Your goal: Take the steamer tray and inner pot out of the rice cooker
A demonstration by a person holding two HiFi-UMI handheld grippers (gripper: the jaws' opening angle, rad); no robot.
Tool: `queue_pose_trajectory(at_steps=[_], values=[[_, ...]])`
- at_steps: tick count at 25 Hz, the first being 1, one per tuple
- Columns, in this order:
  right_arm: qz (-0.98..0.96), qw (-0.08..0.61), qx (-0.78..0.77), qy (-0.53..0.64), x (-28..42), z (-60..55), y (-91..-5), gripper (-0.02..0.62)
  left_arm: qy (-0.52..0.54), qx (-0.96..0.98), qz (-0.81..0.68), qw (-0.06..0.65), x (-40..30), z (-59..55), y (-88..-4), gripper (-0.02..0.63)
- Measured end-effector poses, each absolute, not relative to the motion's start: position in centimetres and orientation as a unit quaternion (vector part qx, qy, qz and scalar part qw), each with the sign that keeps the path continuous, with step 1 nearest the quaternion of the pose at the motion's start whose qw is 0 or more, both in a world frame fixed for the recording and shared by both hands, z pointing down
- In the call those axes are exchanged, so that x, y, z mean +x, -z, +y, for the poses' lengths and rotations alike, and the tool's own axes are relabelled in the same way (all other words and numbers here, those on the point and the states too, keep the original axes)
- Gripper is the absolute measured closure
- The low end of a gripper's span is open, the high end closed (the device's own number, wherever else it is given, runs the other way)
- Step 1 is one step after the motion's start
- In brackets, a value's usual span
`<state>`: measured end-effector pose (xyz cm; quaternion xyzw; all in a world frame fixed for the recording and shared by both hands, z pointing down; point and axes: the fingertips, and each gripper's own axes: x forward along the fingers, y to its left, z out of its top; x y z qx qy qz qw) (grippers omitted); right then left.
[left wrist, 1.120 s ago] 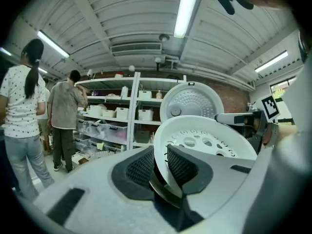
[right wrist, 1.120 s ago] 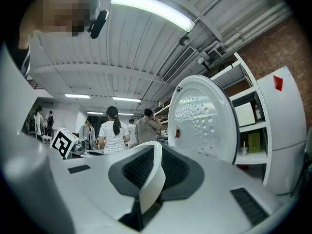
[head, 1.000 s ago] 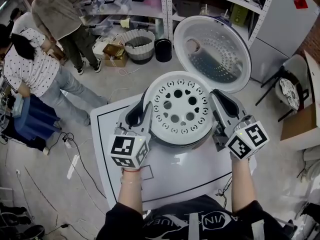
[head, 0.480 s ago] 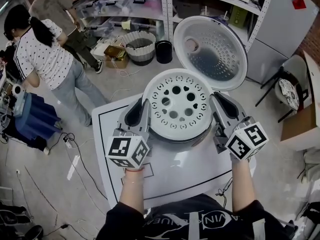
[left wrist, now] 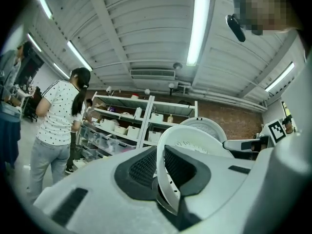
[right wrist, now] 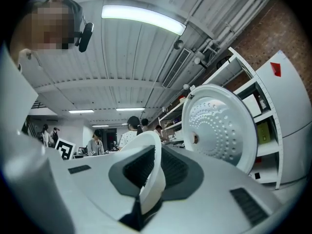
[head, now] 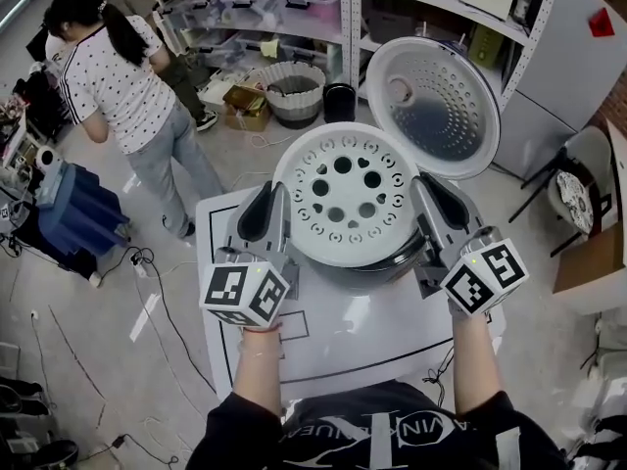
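The white perforated steamer tray (head: 348, 194) hangs above the open rice cooker (head: 387, 270), held by its rim on both sides. My left gripper (head: 266, 215) has the tray's left rim (left wrist: 168, 179) between its pads, and its jaws are still closing on it. On the other side, my right gripper (head: 431, 204) is shut on the right rim (right wrist: 151, 179). The cooker's lid (head: 431, 106) stands open behind. Under the tray only a dark rim (head: 409, 253) of the cooker's opening shows; the inner pot is otherwise hidden.
The cooker stands on a white table (head: 353, 336) with a black outline. A person in a dotted shirt (head: 127, 96) stands at the left by a blue box (head: 69, 223). Shelves (head: 294, 8), a ribbed basket (head: 294, 91) and floor cables (head: 147, 292) lie beyond.
Both grippers have risen with the steamer tray, which now sits higher above the cooker. The person in the dotted shirt has walked up and to the right.
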<state>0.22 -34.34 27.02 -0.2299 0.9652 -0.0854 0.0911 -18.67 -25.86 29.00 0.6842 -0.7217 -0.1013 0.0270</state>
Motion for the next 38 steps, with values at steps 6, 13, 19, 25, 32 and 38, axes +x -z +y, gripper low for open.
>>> queue_pose_trajectory(at_steps=[6, 13, 19, 25, 32, 38], values=[[0.974, 0.072, -0.199, 0.075, -3.2, -31.4, -26.4, 0.558, 0.099, 0.652, -0.751, 0.022, -21.6, -22.0, -28.3, 0.558], [0.983, 0.052, -0.156, 0.084, -8.2, -27.7, -27.1, 0.557, 0.092, 0.601, -0.793, 0.025, -25.6, -16.6, -28.8, 0.557], [0.989, 0.019, -0.115, 0.088, -13.2, -23.6, -28.6, 0.557, 0.087, 0.552, -0.828, 0.036, -29.3, -10.7, -30.1, 0.557], [0.992, -0.007, -0.078, 0.098, -16.5, -20.1, -30.0, 0.557, 0.088, 0.512, -0.853, 0.052, -31.7, -6.1, -31.5, 0.557], [0.992, -0.036, -0.042, 0.118, -19.2, -16.6, -32.8, 0.557, 0.079, 0.471, -0.875, 0.079, -33.7, -1.9, -34.3, 0.557], [0.988, -0.063, -0.021, 0.138, -21.1, -14.0, -35.7, 0.557, 0.077, 0.448, -0.885, 0.103, -35.1, 1.1, -37.1, 0.557]])
